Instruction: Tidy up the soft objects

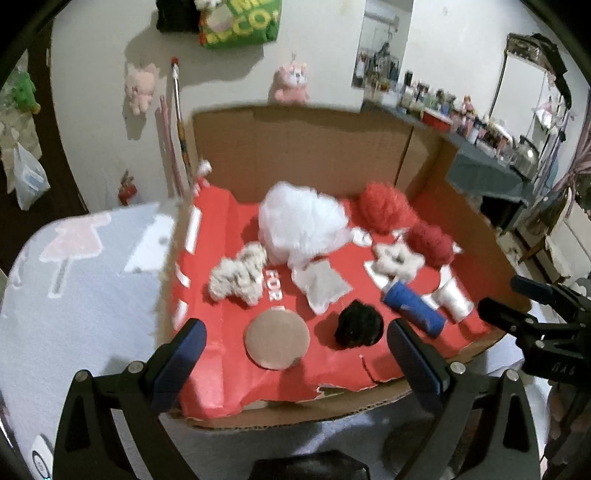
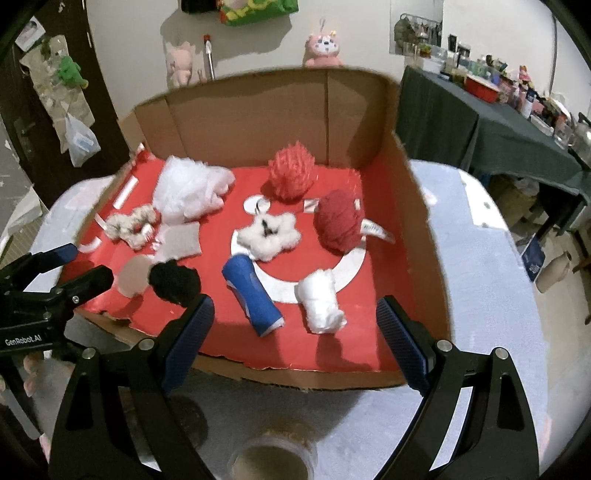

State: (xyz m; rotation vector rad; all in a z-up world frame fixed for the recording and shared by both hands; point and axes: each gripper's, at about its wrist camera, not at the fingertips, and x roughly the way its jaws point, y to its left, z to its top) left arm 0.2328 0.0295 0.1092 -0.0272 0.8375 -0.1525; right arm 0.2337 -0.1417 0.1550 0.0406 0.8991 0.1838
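- both grippers, left gripper [image 1: 295, 354] and right gripper [image 2: 295, 321], hover spread wide, holding nothing
- cardboard tray [image 2: 417, 236] holds all the soft stuff
- blue roll [image 2: 253, 295] lies straight ahead of the right jaws, long axis slanting away, so right looks nearer

Red lining of the cardboard box [image 1: 221, 332]: white letters "FOR" [image 1: 274, 285], between the cream woolly piece and the grey-white pad; more print below them is cut off and unreadable.

Left gripper [image 2: 55, 273] body, seen from the right wrist view: white print "GenRobot.AI" [image 2: 23, 340].

Right gripper [image 1: 532, 314] body, seen from the left wrist view: faint embossed marks, too blurred to read.

Green bag on the wall [image 1: 240, 22]: large yellow letters, partly cropped; "CO" is legible, the rest is not.
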